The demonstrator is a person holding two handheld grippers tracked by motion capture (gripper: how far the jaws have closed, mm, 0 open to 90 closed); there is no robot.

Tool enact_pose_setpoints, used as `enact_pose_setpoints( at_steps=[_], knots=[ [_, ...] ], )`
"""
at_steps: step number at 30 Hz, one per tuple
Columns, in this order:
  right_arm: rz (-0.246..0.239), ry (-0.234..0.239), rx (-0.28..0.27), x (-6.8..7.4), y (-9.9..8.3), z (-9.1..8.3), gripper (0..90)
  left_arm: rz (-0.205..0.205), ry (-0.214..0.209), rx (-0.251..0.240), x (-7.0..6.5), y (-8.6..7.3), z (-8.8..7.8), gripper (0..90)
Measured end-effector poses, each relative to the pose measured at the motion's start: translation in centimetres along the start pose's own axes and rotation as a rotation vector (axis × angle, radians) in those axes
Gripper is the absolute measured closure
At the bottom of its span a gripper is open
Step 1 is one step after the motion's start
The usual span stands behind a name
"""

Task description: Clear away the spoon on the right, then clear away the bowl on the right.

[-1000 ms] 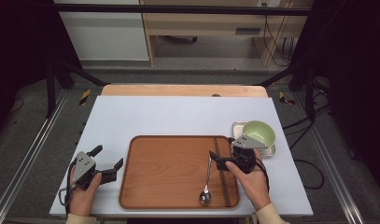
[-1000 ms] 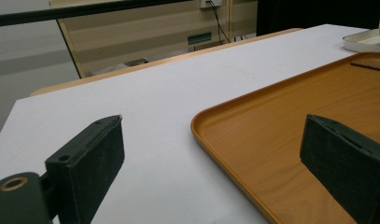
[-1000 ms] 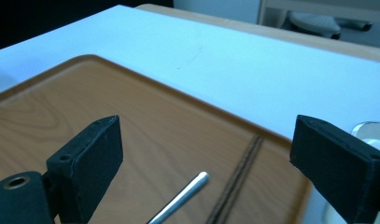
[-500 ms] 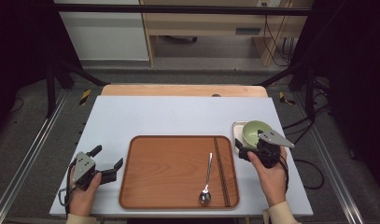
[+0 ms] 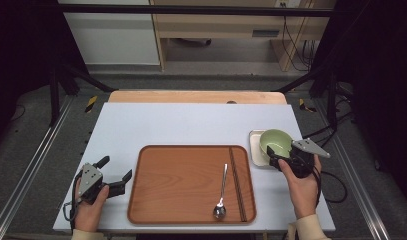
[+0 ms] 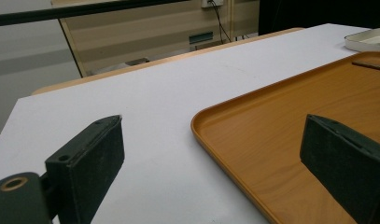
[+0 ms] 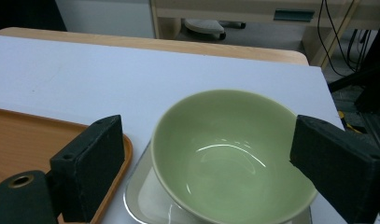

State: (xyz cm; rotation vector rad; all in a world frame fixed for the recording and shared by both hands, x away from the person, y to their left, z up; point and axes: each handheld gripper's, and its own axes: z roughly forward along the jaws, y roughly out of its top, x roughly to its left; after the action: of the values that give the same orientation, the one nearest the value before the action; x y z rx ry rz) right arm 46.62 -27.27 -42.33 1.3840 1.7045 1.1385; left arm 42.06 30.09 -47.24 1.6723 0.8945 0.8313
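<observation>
A pale green bowl stands on a small square metal plate at the table's right side. My right gripper is open just in front of it. In the right gripper view the bowl sits between the two spread jaws, apart from both. A metal spoon lies on the wooden tray, bowl end toward me. My left gripper is open and low at the tray's left edge. In the left gripper view one jaw hangs over the tray, with nothing held.
A thin dark stick lies lengthwise on the tray, right of the spoon. The white tabletop stretches bare behind the tray. A wooden board edge runs along the far side. Cables trail off the table's right edge.
My right gripper has left the spoon's handle on the tray and moved right to the green bowl. The spoon stays lying on the tray. The left gripper has not moved.
</observation>
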Motion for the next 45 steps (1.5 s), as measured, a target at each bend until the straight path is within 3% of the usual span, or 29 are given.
enact_pose_setpoints(
  at_steps=[15,18,20,29,32,45],
  knots=[
    [0.114,-0.077,0.084,-2.7,-0.8,0.4,21.4,0.001,0.005,0.001,0.0,0.0,-0.1,6.1],
    [0.146,-0.064,0.107,-3.2,-0.6,0.6,24.6,0.001,0.007,0.0,-0.1,0.0,-0.2,6.1],
    [0.141,-0.055,0.118,-3.4,-0.2,0.8,27.3,0.002,0.005,0.0,-0.1,0.0,-0.2,6.1],
    [0.073,-0.012,0.207,-5.1,2.0,1.6,39.3,-0.002,0.009,0.001,-0.1,0.0,-0.2,6.1],
    [0.07,0.001,0.234,-5.9,2.6,2.0,42.1,0.0,0.007,0.003,-0.2,0.0,-0.2,6.1],
    [0.152,0.03,0.366,-7.8,1.6,5.1,59.8,-0.001,0.009,0.002,-0.1,0.0,-0.2,6.1]
  ],
)
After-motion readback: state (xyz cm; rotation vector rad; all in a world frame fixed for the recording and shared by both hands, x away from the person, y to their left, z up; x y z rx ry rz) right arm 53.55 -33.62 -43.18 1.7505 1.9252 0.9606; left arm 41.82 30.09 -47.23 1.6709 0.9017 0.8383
